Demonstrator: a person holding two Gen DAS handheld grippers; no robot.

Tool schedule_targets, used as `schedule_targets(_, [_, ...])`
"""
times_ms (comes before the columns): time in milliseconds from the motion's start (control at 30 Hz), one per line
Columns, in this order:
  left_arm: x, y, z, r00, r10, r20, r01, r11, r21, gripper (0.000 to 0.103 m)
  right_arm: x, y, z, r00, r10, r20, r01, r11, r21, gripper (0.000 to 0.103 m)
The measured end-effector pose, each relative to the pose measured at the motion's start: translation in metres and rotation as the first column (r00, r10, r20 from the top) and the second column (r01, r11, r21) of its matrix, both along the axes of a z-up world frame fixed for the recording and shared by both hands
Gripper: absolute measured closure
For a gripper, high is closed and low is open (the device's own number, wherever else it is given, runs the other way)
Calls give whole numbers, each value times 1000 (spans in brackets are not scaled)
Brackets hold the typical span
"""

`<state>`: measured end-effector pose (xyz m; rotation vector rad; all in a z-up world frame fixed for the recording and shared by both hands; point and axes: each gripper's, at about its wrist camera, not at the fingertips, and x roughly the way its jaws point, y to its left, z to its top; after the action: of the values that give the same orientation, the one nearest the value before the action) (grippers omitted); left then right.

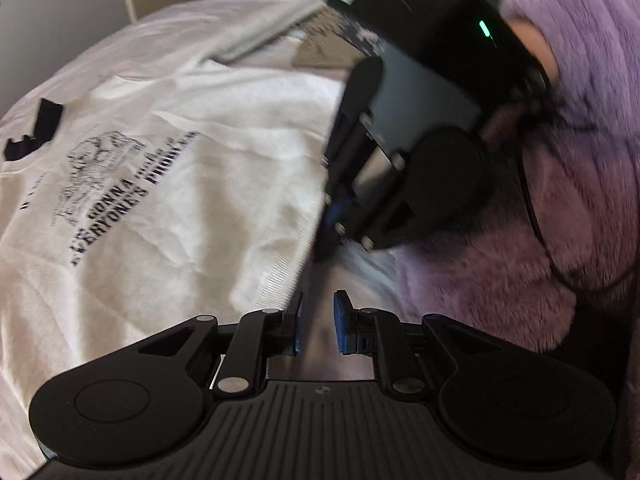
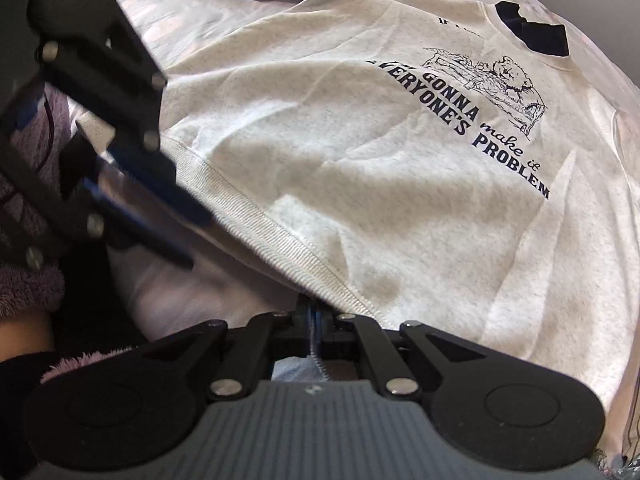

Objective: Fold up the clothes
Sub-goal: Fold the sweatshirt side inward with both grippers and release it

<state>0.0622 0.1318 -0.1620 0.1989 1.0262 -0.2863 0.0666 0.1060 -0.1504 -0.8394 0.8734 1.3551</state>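
Printed grey sweatshirt (image 2: pixel 360 168), flat, front up

Sweatshirt (image 2: pixel 360 160) print, dark letters: "GONNA make it EVERYONE'S PROBLEM"; line above it seemingly "IF", too cut off to read.

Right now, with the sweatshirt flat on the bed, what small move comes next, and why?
Probably bring the left gripper onto the ribbed hem and close. Its jaws stand apart with nothing between them, while the right gripper is already shut on that hem, so the sweatshirt has only one corner held.
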Motion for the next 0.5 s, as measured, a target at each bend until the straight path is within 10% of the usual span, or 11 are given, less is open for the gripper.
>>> schedule_targets(500, [16,0,-49,970,123,-211,-64,961,268,82,-13,2,-8,998,32,61,-27,996,-89,98])
